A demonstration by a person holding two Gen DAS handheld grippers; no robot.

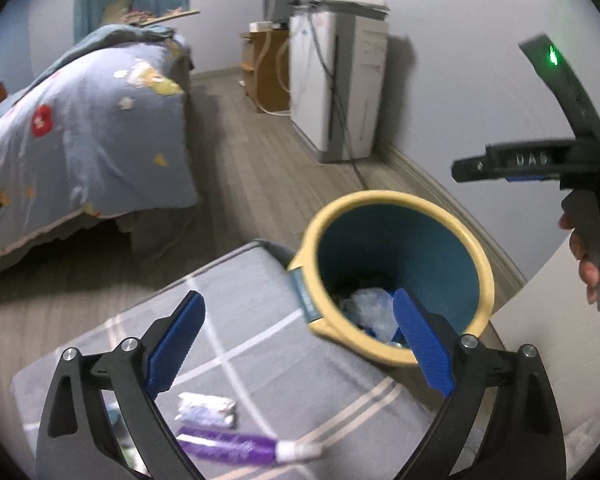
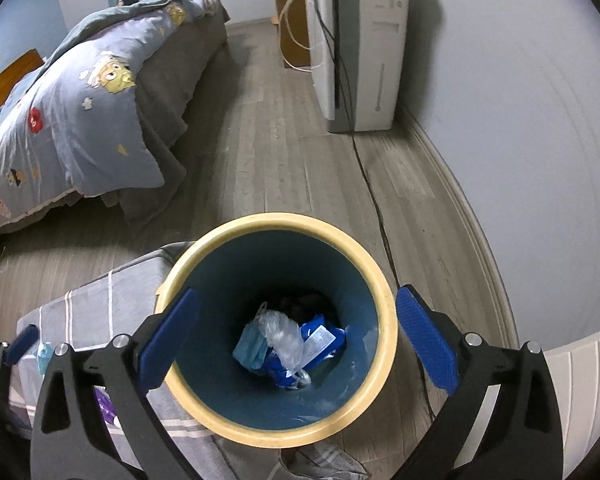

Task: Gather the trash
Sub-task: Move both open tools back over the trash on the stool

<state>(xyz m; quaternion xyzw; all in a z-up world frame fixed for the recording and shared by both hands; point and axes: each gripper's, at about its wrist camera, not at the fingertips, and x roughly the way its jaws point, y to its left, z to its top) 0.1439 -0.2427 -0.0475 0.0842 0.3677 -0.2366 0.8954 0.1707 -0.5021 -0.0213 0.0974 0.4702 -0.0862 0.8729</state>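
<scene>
A blue bin with a yellow rim [image 2: 284, 222] stands on the floor beside a grey checked mat [image 1: 260, 320]. In it lie a clear plastic bag [image 2: 282, 334], a blue packet [image 2: 320, 340] and a light blue face mask [image 2: 250, 350]. My right gripper [image 2: 298, 294] hangs open straight over the bin's mouth, with nothing between its pads. My left gripper [image 1: 298, 300] is open and empty too, above the mat's edge by the bin [image 1: 396, 200]. Just below it on the mat lie a purple wrapper [image 1: 236, 446] and a crumpled white packet [image 1: 208, 408].
A bed with a blue patterned quilt [image 1: 80, 128] fills the left. A white appliance [image 1: 336, 88] stands against the far wall, and its black cable [image 2: 374, 200] runs across the wooden floor past the bin. A hand [image 1: 588, 264] holds the right gripper's handle.
</scene>
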